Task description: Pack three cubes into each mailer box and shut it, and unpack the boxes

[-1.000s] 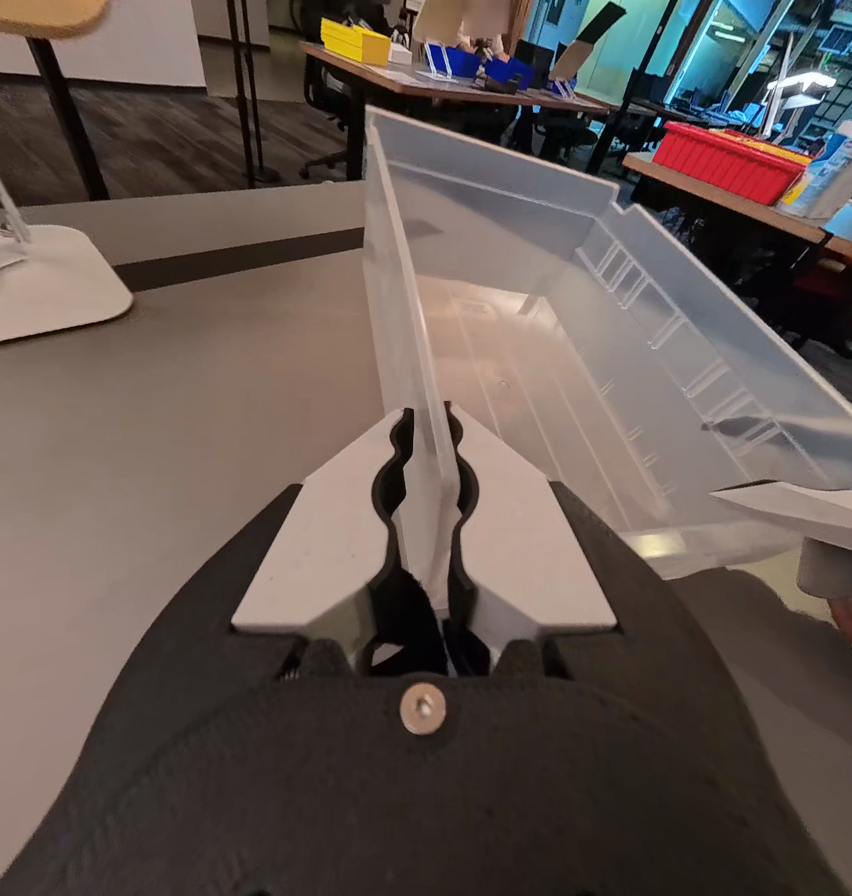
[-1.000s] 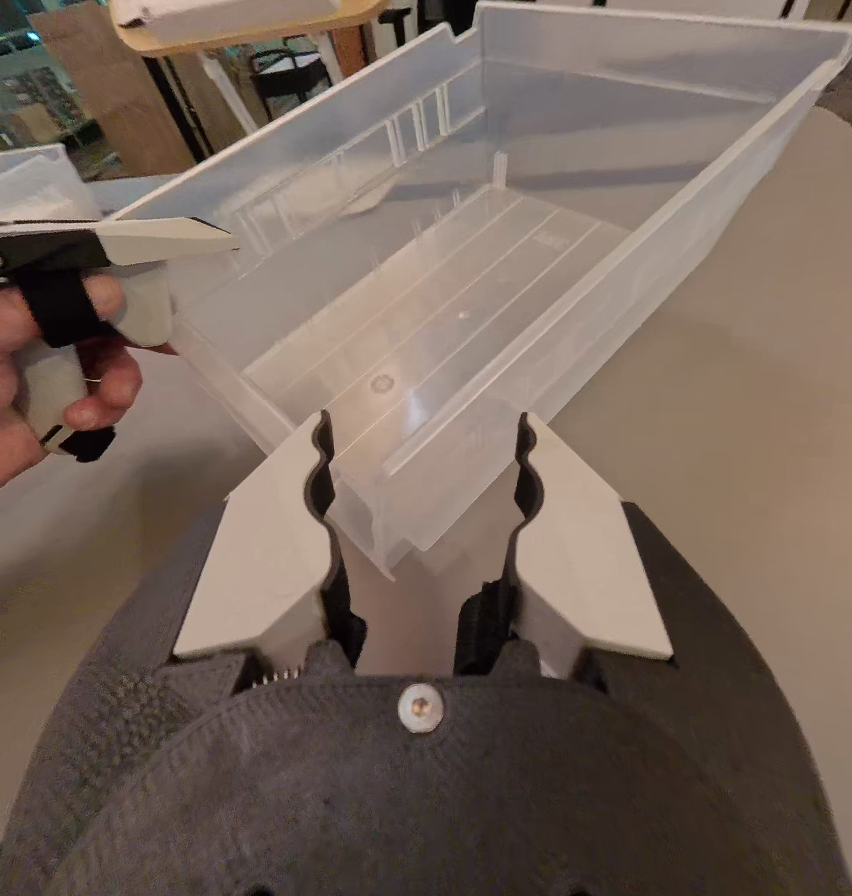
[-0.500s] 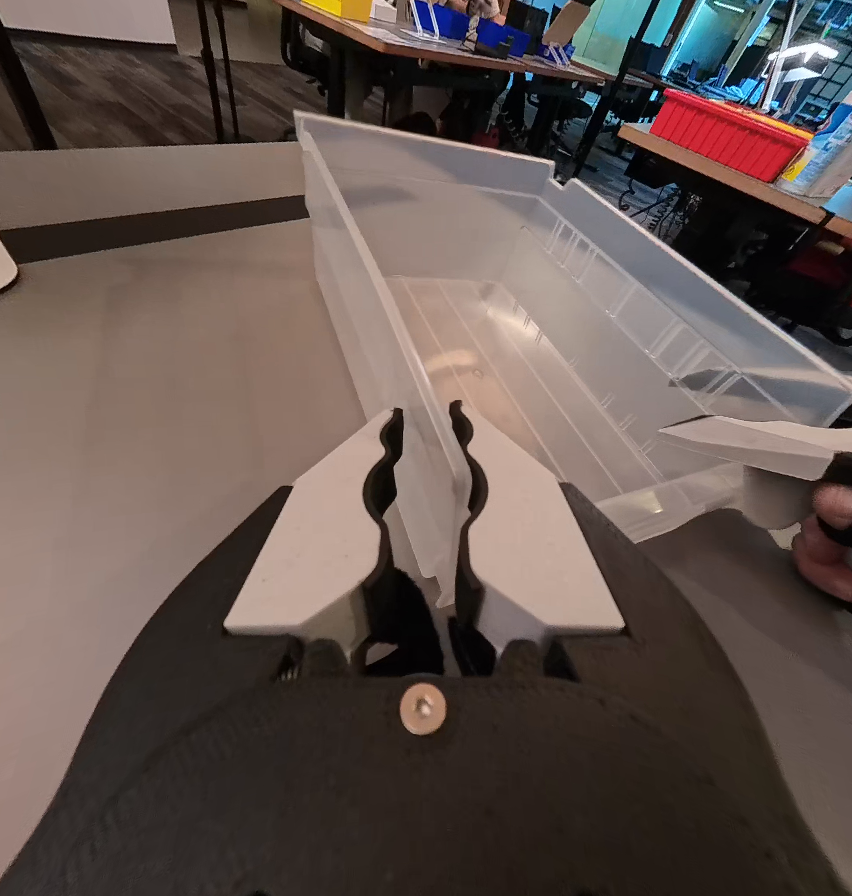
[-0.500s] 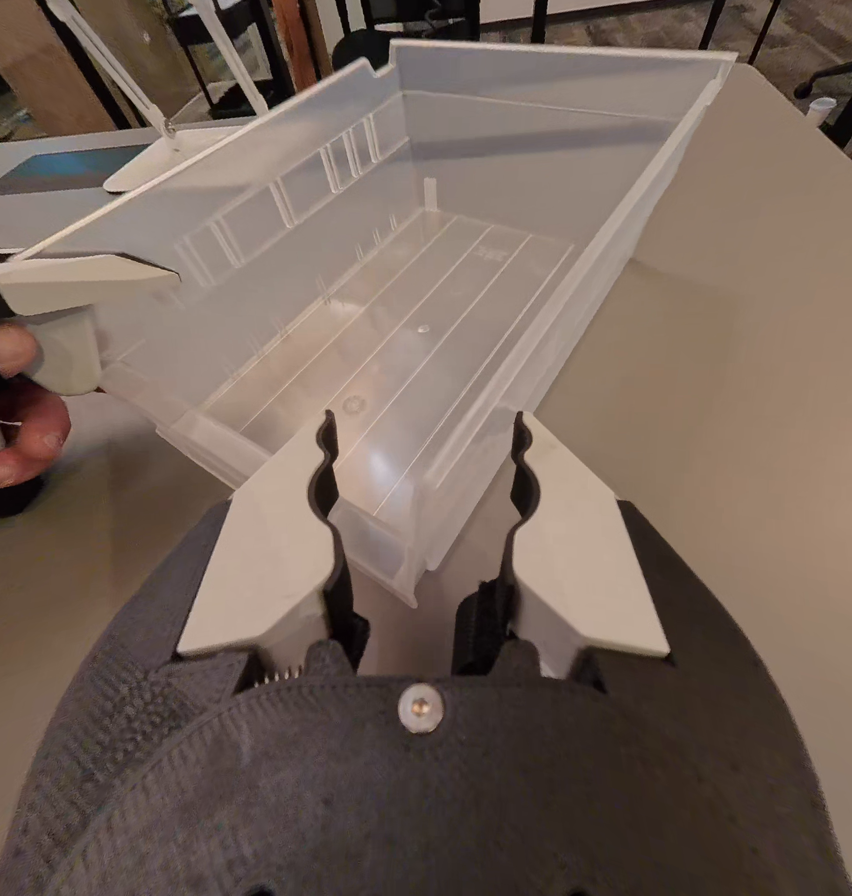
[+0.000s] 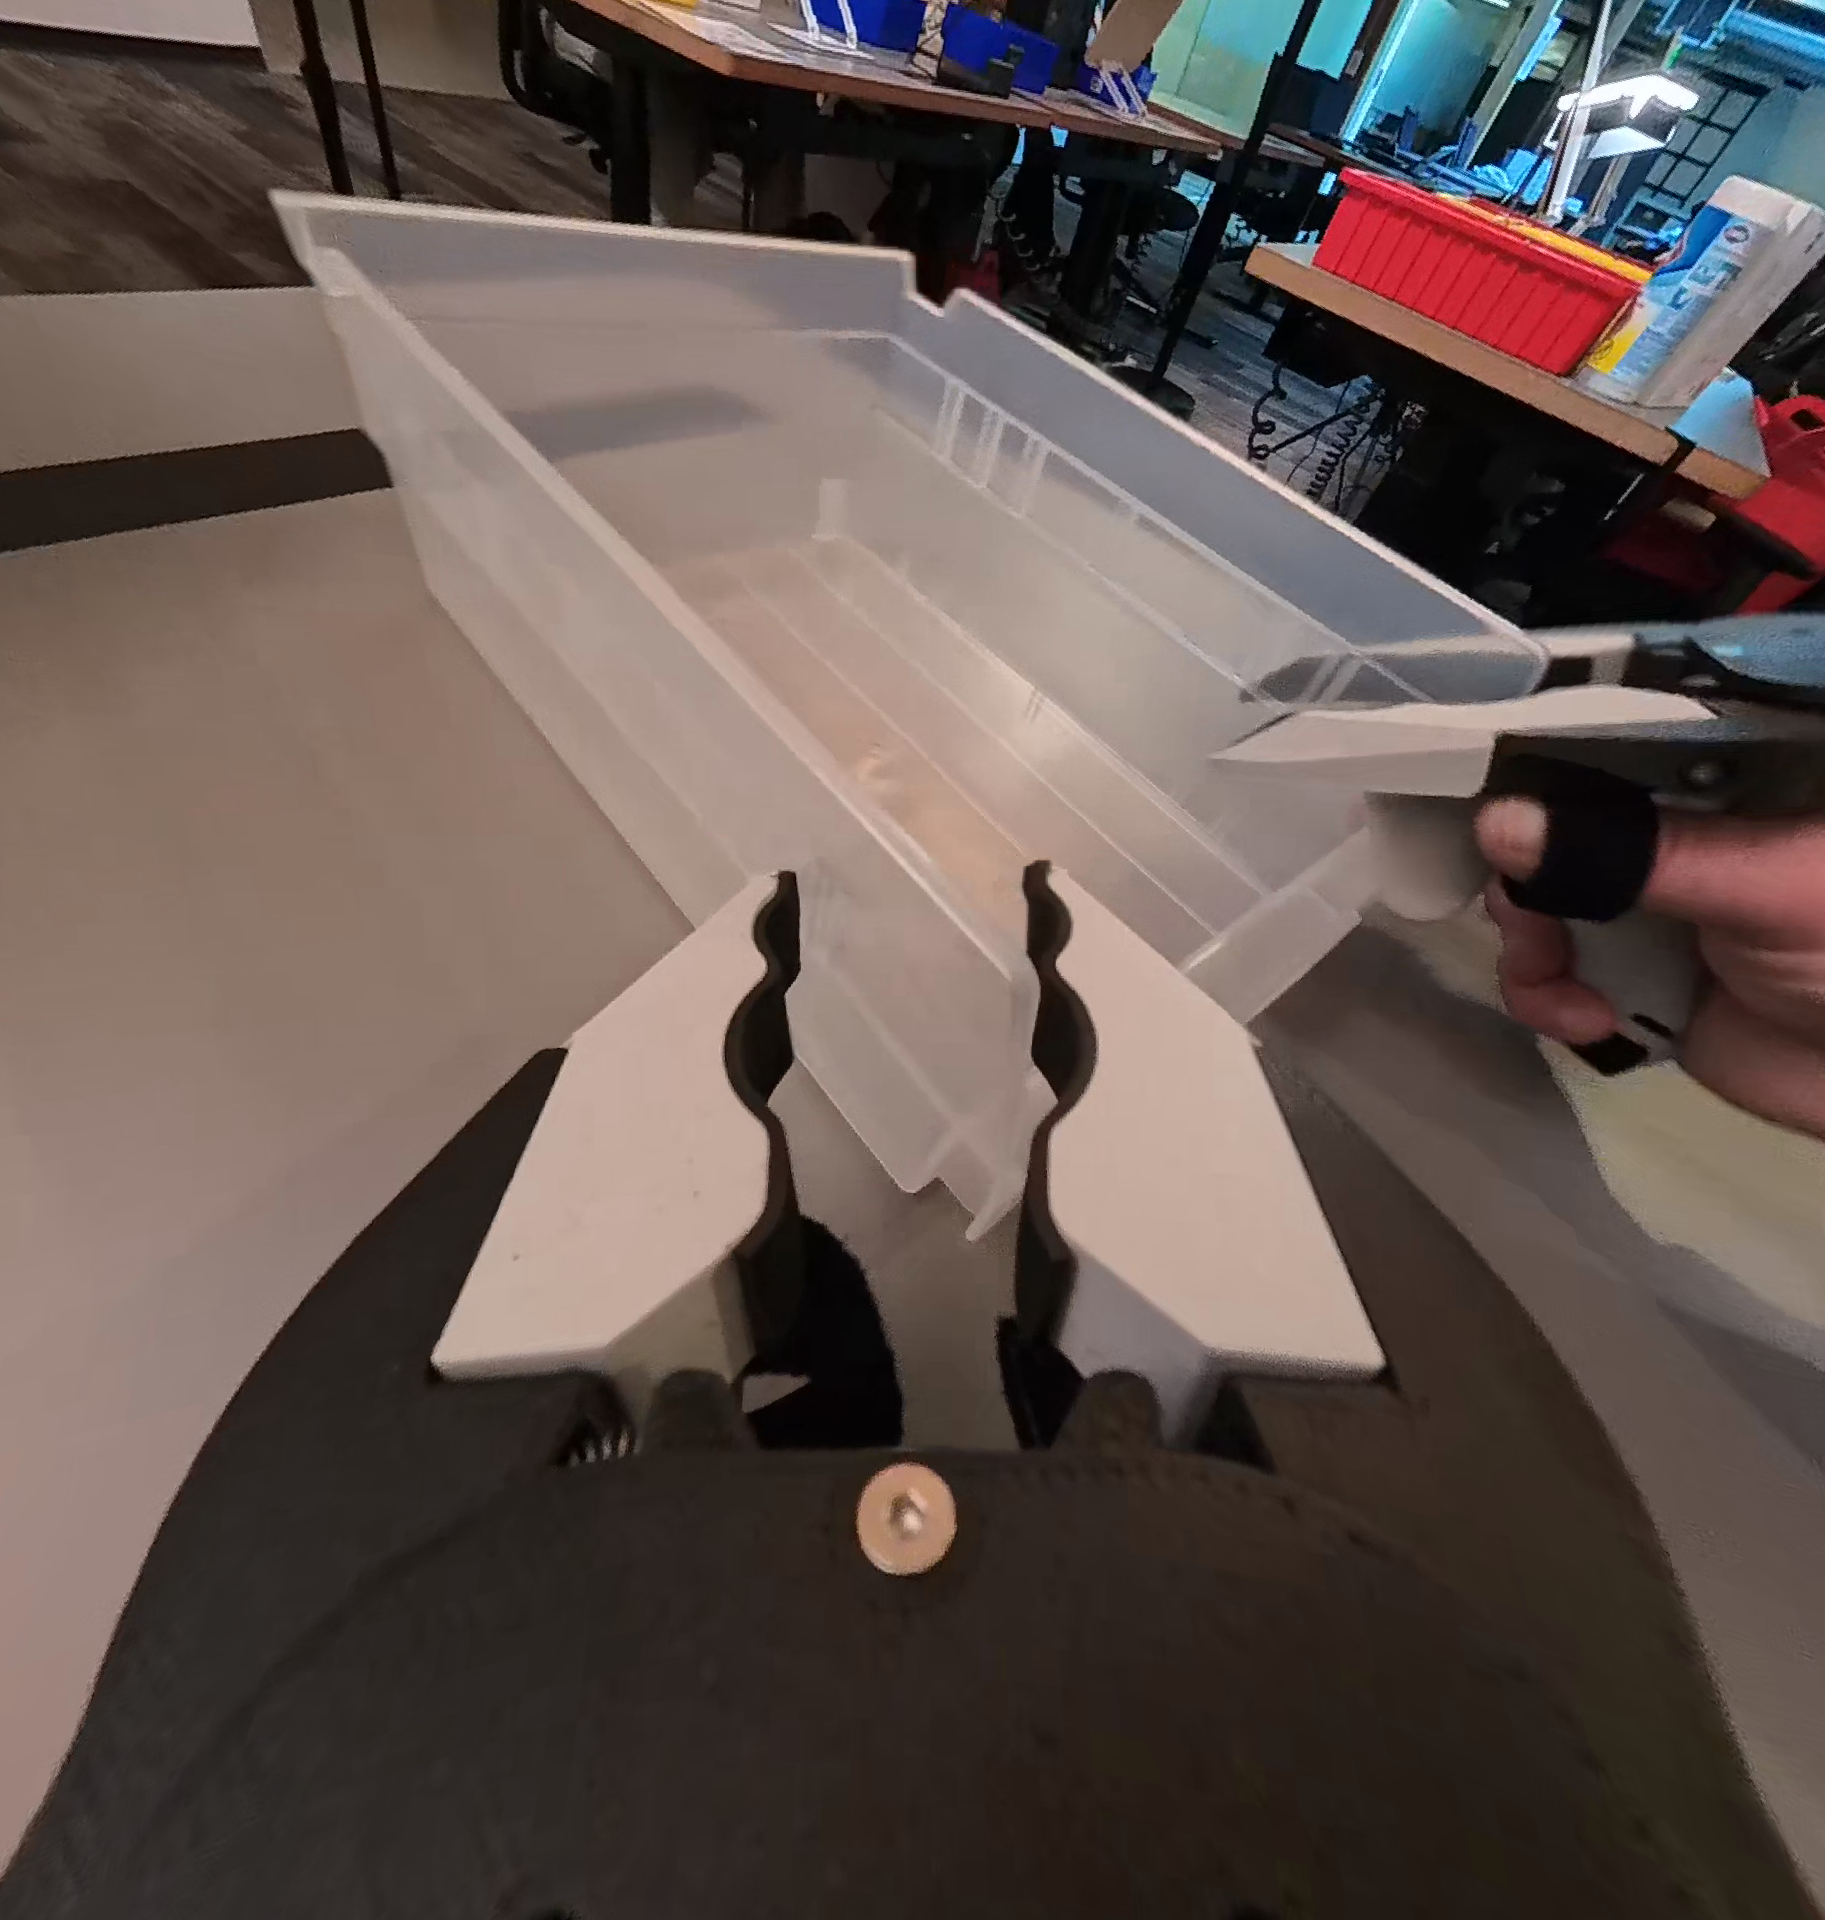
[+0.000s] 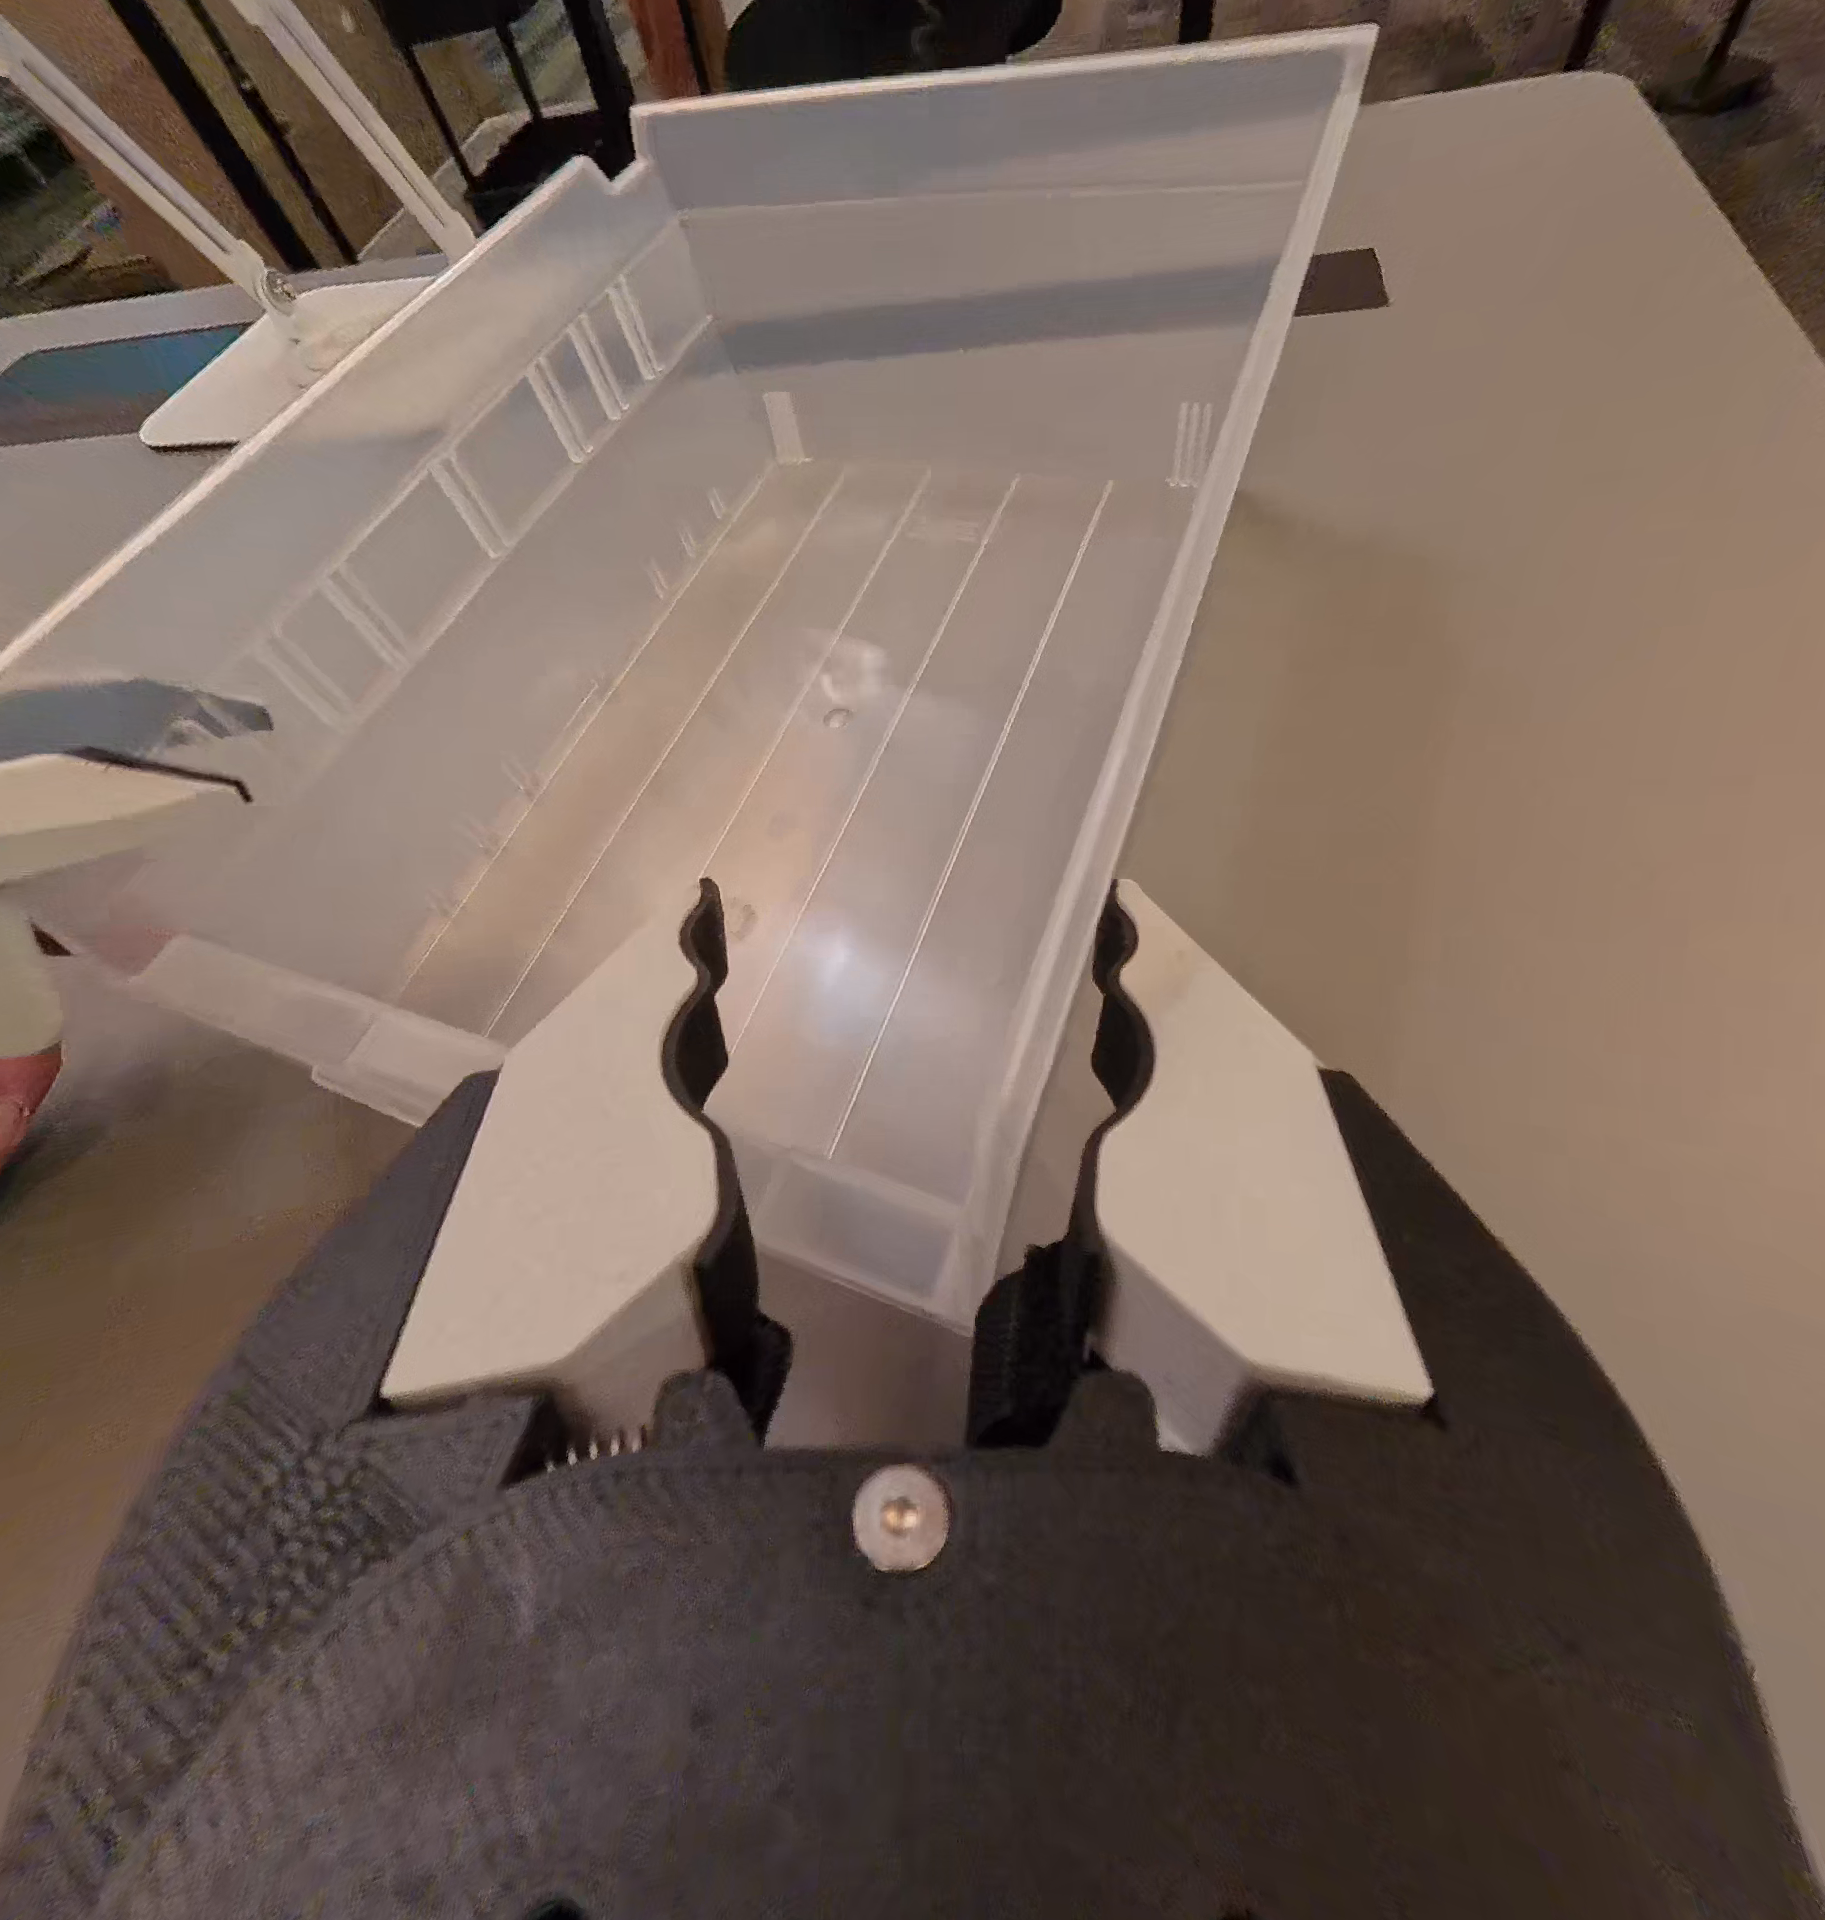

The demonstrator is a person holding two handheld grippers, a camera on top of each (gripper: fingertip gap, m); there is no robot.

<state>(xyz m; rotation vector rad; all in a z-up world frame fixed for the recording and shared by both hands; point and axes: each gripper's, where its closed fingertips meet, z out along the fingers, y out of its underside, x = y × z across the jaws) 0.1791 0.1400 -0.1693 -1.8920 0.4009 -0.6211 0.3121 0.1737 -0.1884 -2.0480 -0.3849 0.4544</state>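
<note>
An empty translucent plastic bin (image 5: 887, 582) sits on the grey table (image 5: 212, 883). My left gripper (image 5: 908, 883) is open, its jaws on either side of the near end of the bin's left wall. My right gripper (image 6: 913, 894) is open, its jaws on either side of the near end of the bin's right wall (image 6: 1147, 748). Each gripper shows in the other view: the right one (image 5: 1396, 707), held by a hand (image 5: 1739, 956), and the left one (image 6: 108, 748). No cubes or mailer boxes are in view.
A white lamp base (image 6: 243, 384) stands on the table beyond the bin's left side. A dark strip (image 6: 1344, 281) crosses the table behind the bin. Other desks with a red crate (image 5: 1459, 270) stand beyond the table's far edge.
My left gripper has opened and let go of the bin's left wall. The bin has come down from a tilt to level. My right gripper has moved forward around the right wall.
</note>
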